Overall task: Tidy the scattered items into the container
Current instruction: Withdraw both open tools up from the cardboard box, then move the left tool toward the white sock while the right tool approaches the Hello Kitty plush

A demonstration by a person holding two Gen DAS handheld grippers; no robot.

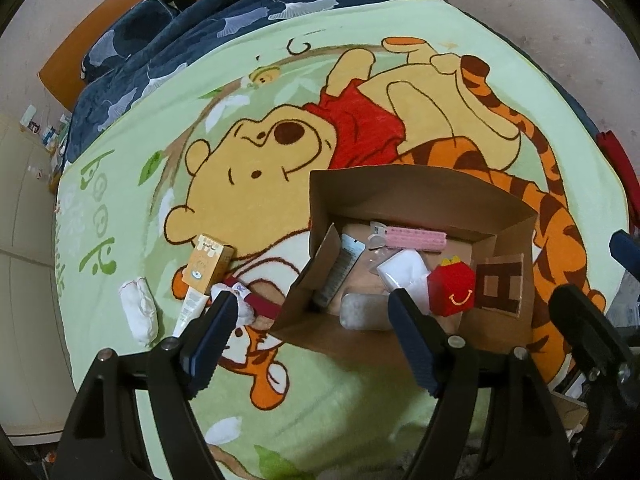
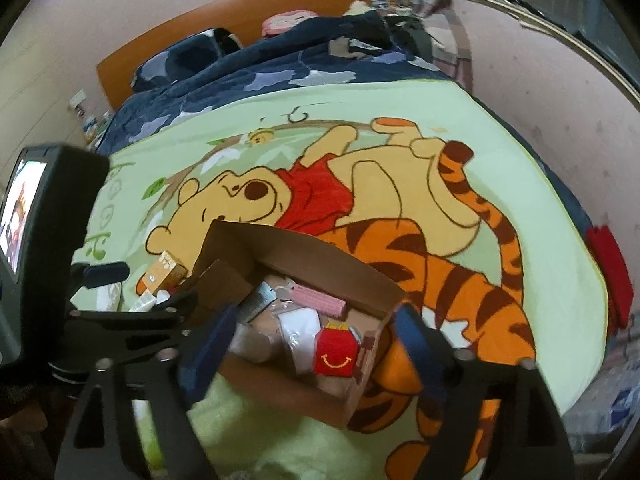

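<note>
Your left gripper hangs with its jaws spread wide and nothing between them. Its left fingertip sits over a small white plush toy with a red strap, and its right fingertip sits over the near edge of the cardboard box. Your right gripper is also wide open and holds nothing; the box lies straight ahead of it, framed between the two fingers.

The box rests open on the green cartoon blanket. Inside it, nearest you, lies a clear plastic packet. Beside that stands a red toy box with a yellow smile, just off the left gripper's right finger and touching a folded-in box flap. Behind them lie a white wrapped item, a grey tube leaning on the left wall, and a pink comb-like piece along the far wall.

Still loose on the blanket, all left of the box: the plush toy, a white tube just beside the left fingertip, an orange carton lying over that tube's far end, and a rolled white cloth further left, apart from the others.

Beyond the blanket a dark blue quilt lies bunched near the orange headboard.
</note>
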